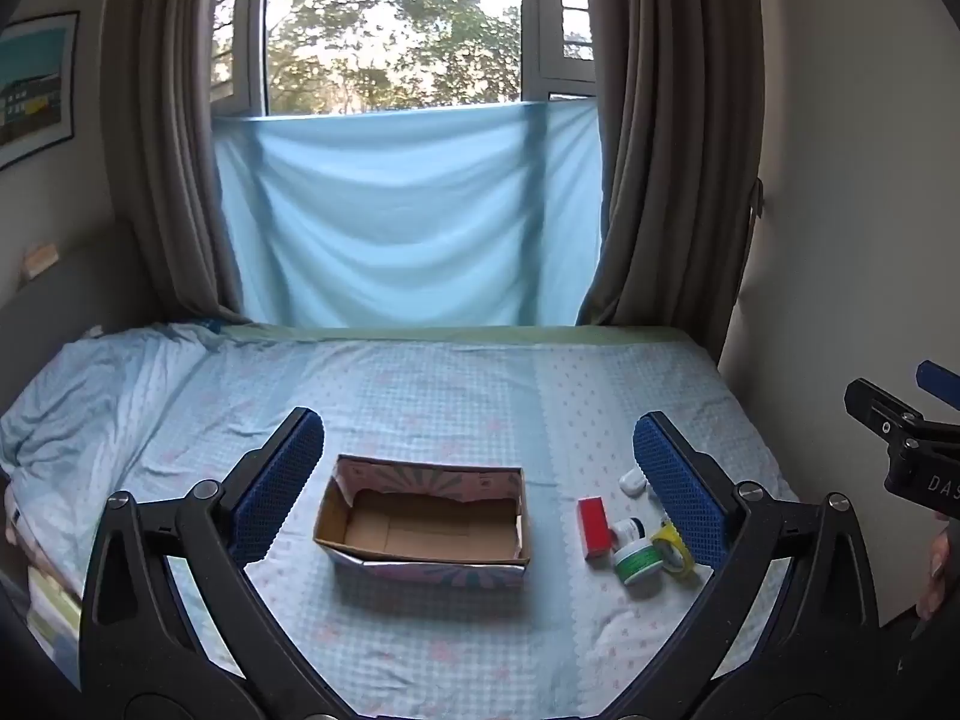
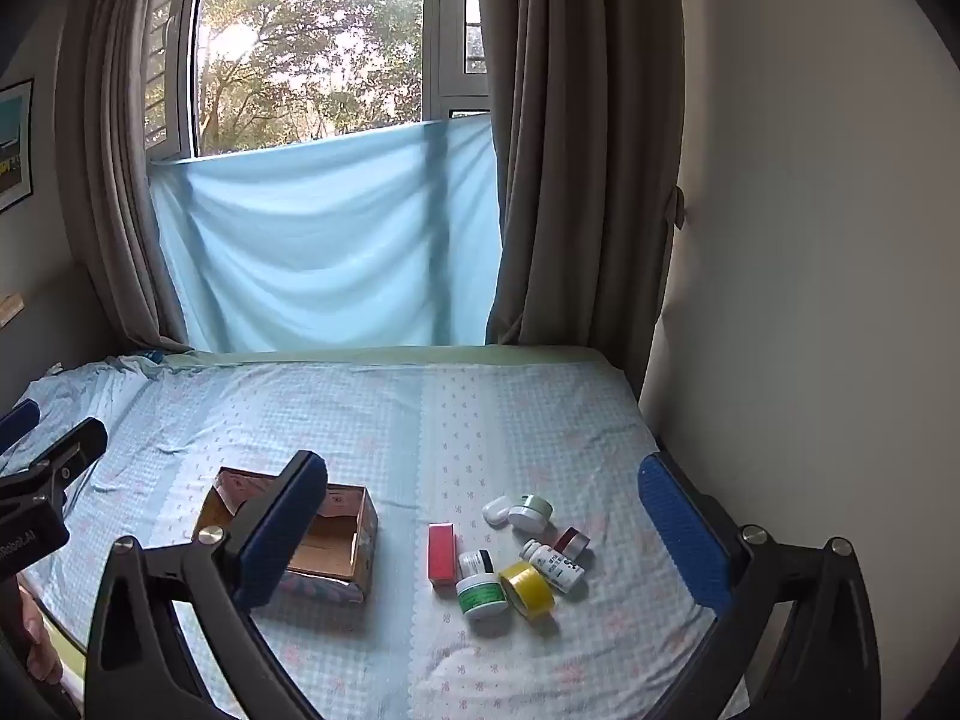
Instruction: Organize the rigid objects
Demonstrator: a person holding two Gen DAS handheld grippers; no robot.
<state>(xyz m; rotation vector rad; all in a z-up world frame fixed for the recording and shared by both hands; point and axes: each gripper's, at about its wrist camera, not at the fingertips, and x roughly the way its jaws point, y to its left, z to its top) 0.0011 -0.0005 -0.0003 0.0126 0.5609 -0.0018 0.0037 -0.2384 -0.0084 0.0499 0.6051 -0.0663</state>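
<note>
An open, empty cardboard box (image 1: 423, 522) sits on the bed; in the right wrist view the box (image 2: 336, 546) is partly hidden by a finger. Right of it lie a red box (image 2: 441, 553), a green-labelled jar (image 2: 480, 595), a yellow tape roll (image 2: 528, 589), a white bottle (image 2: 553, 566), a dark-lidded jar (image 2: 476, 562), a pale green jar (image 2: 531, 512), a white case (image 2: 497, 509) and a dark red roll (image 2: 571, 542). My left gripper (image 1: 474, 492) is open above the box. My right gripper (image 2: 480, 531) is open above the items. Both are empty.
The bed (image 2: 420, 420) has a light blue patterned sheet, rumpled at the left (image 1: 90, 396). A wall (image 2: 810, 300) borders its right side. Curtains (image 1: 660, 150), a window and a hanging blue cloth (image 1: 408, 216) stand behind it. My right gripper shows at the left wrist view's right edge (image 1: 900, 438).
</note>
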